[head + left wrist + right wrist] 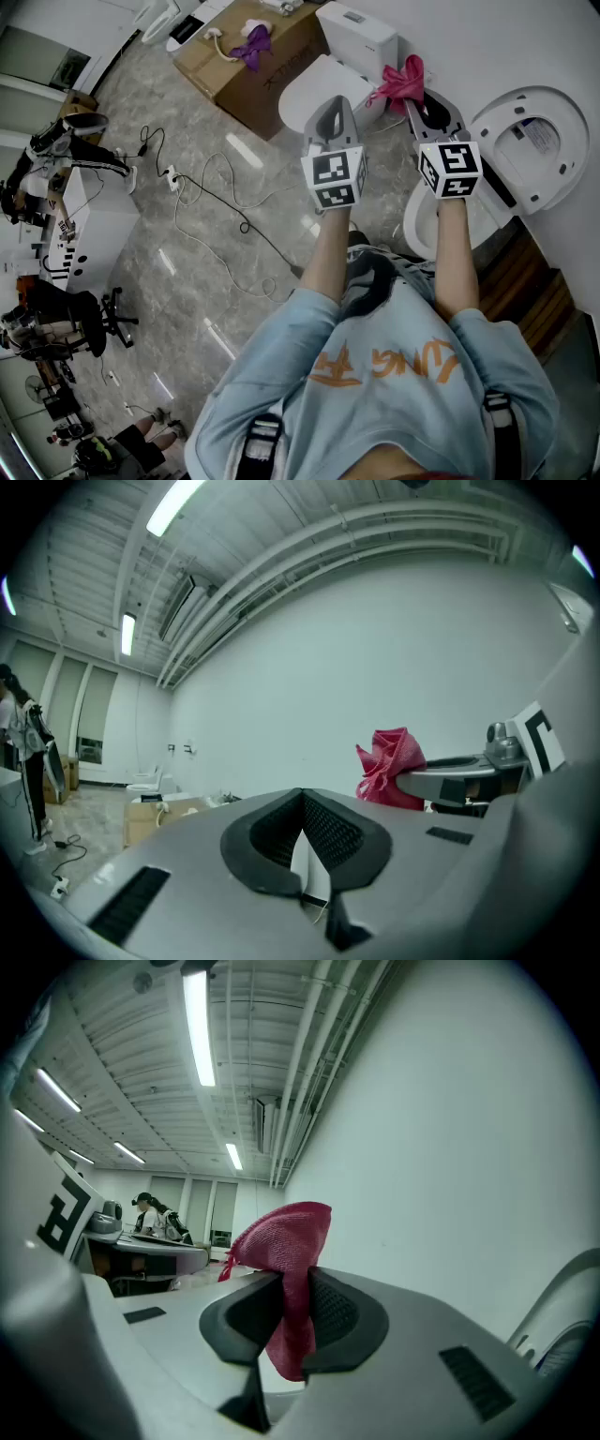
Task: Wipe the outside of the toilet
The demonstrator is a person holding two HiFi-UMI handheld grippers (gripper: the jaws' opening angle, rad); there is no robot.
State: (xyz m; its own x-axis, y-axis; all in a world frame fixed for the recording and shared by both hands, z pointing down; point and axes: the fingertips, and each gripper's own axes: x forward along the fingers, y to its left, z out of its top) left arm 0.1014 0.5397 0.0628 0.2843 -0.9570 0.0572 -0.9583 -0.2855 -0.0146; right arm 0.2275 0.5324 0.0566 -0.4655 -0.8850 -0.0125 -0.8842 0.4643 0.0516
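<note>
The toilet [574,141] is standing at the head view's right with its lid up, and the right arm and marker cube are hiding most of its bowl. The left tongs [302,803] are pressing shut on nothing, overlapping a second, closed toilet [314,89] beside a cardboard box [246,70]. The right tongs [295,1288] are pinching a red cloth [279,1241], bunching up between the two toilets; whether it is touching either is hard to make out.

Head camera downward; gripper cameras (2) share cloth [389,766].
</note>
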